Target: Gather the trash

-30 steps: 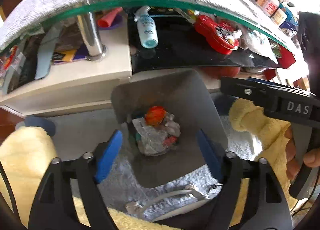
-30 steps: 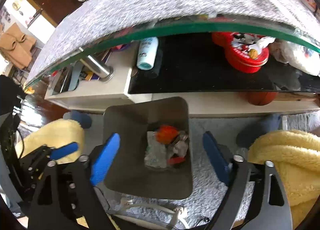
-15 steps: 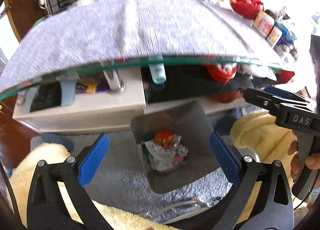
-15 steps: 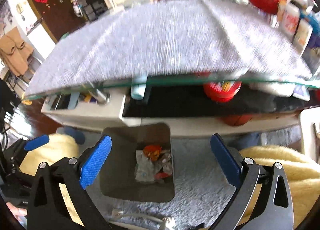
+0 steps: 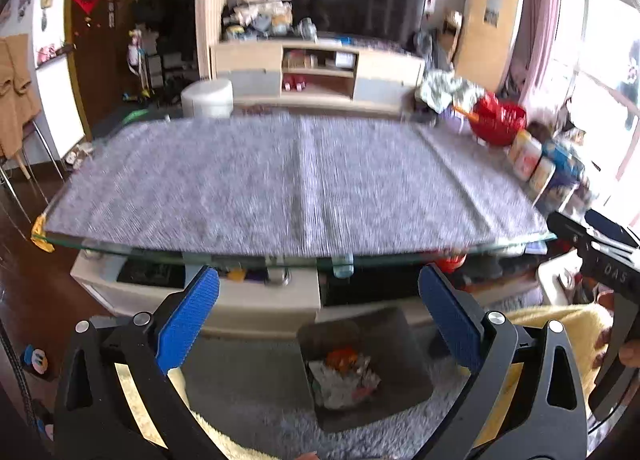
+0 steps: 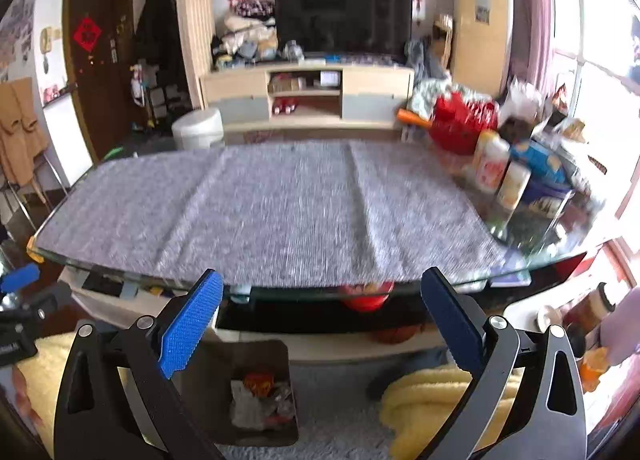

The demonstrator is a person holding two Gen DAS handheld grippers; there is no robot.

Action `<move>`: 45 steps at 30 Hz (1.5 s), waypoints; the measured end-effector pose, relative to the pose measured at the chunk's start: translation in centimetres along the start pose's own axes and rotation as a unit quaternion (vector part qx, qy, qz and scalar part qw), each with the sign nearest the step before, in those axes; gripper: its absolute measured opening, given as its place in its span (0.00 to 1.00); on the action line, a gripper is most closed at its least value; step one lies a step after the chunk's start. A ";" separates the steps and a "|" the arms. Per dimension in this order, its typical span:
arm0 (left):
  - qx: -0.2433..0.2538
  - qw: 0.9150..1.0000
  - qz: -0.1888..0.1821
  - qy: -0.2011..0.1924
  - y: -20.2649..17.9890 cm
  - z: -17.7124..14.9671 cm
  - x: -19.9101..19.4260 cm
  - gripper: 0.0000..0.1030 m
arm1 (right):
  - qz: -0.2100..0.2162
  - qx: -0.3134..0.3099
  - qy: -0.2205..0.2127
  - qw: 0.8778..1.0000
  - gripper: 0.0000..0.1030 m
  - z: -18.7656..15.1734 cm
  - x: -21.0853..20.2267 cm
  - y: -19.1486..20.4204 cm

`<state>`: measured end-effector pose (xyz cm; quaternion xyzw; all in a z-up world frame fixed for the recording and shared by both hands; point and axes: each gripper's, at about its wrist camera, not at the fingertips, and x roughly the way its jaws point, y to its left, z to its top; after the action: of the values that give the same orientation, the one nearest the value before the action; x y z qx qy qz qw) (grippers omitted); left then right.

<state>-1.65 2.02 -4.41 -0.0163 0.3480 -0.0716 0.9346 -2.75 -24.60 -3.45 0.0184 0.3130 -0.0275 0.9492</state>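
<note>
A grey square bin (image 5: 404, 344) stands on the grey carpet below the glass table, with crumpled foil and orange and red trash (image 5: 344, 374) in it. It also shows in the right wrist view (image 6: 208, 384), with its trash (image 6: 260, 396). My left gripper (image 5: 318, 320) is open and empty, high above the bin. My right gripper (image 6: 320, 318) is open and empty, above the table's near edge. The right gripper's body (image 5: 600, 260) shows at the right of the left wrist view. The grey mat (image 5: 296, 180) on the table top has no trash on it.
Jars, a blue box and a red bowl (image 6: 460, 124) crowd the table's right end (image 6: 532, 196). A lower shelf (image 5: 256, 292) under the glass holds bottles and tins. Yellow fluffy slippers (image 6: 424, 400) flank the bin. A TV cabinet (image 6: 308, 96) stands behind.
Both grippers have risen from just over the bin to above table height and tilted up, so the table top and the room now show. Both stay open and empty.
</note>
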 end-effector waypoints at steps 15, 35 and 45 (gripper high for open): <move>0.019 0.995 0.034 -0.091 -0.8 2.1 -4.7 0.92 | -0.034 0.007 -0.055 0.998 0.97 0.8 -3.8 0.0; 0.029 0.992 0.036 -0.115 -1.5 1.7 -6.3 0.92 | -0.031 0.010 -0.079 0.996 0.97 0.8 -5.6 0.5; 0.031 0.992 0.035 -0.114 -1.7 1.6 -6.4 0.92 | -0.029 0.009 -0.077 0.997 0.97 0.7 -5.7 0.7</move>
<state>-5.63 1.20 1.07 0.0165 0.2369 -0.0476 0.9702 -6.88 -23.72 0.52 0.0156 0.2394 -0.0594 0.9690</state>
